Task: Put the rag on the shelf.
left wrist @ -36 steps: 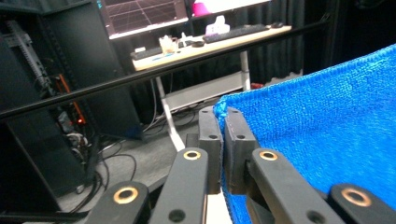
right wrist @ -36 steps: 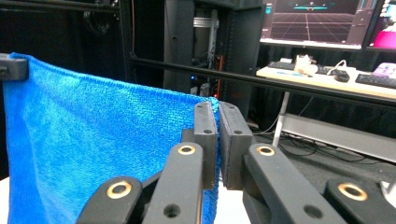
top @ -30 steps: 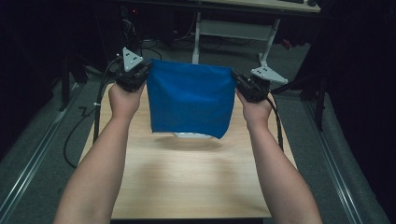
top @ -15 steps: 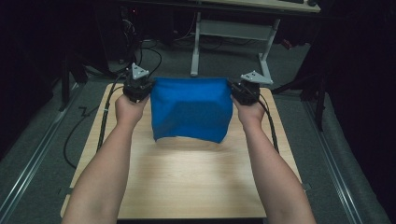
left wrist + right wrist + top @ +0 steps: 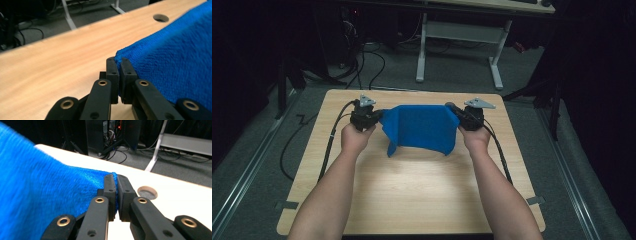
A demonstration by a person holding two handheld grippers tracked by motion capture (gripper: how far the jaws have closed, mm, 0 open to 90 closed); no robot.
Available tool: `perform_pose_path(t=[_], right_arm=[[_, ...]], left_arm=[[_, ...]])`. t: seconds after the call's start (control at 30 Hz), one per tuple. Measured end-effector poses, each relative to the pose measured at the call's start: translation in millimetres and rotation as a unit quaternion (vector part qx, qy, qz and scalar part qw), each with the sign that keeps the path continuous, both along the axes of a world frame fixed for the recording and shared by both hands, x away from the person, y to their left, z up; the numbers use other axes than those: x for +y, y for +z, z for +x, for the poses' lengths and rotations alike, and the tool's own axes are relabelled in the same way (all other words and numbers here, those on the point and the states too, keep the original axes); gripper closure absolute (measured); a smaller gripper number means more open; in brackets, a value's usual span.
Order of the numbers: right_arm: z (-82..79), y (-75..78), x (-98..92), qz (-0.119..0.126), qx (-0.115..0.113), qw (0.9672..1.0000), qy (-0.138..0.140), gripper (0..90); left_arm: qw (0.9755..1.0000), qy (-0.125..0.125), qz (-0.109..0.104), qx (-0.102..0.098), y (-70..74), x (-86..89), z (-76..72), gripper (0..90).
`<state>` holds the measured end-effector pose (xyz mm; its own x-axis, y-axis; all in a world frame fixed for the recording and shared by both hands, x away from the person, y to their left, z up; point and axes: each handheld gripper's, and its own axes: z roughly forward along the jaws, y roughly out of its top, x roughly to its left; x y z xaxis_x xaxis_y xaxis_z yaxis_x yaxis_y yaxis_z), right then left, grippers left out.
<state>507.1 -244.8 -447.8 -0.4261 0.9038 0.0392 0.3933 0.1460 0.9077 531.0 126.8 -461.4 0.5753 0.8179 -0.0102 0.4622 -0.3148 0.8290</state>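
A blue cloth (image 5: 419,128) hangs stretched between my two grippers over the far half of the wooden table (image 5: 412,195), its lower edge touching the top. My left gripper (image 5: 379,116) is shut on the cloth's left top corner; in the left gripper view the jaws pinch the blue cloth (image 5: 175,65) at its corner, gripper (image 5: 118,60). My right gripper (image 5: 452,111) is shut on the right top corner; in the right gripper view the blue cloth (image 5: 37,195) spreads left from the pinched corner, gripper (image 5: 116,177).
Round cable holes (image 5: 160,17) (image 5: 147,192) sit in the table near its far edge. Beyond the table stand a white desk frame (image 5: 459,50) and cables on the grey floor (image 5: 377,60). Black cables (image 5: 332,145) trail from the grippers across the table.
Both grippers have come down and toward the person with the cloth held between them. The cloth's lower edge now rests on the table where before it hung free.
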Motion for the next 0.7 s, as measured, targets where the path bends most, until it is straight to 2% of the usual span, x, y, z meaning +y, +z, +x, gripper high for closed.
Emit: perform_pose_path(t=[0.1,0.2,0.47,0.53,0.7], right_arm=[[-2.0,-8.9,-0.1,-0.001,0.009,1.0000,0.002,87.1],[-4.2,-16.6,-0.9,-0.003,0.019,0.9998,0.004,87.0],[-8.4,-30.5,-5.2,0.002,0.031,0.9995,0.002,86.7],[-8.9,-31.2,-5.3,0.001,0.031,0.9995,0.004,86.5],[-11.0,-30.4,-5.4,-0.002,0.028,0.9996,0.005,86.4]], left_arm=[[0.9999,-0.009,0.001,0.013,-9.4,-1.9,-2.7,87.5],[0.9997,-0.019,-0.004,0.016,-15.4,-3.3,-5.9,87.4],[0.9993,-0.023,-0.017,0.023,-23.7,-1.1,-12.4,86.6],[0.9992,-0.023,-0.022,0.024,-24.8,-1.2,-13.1,86.3],[0.9991,-0.030,-0.015,0.026,-27.5,-4.4,-14.9,86.3]])
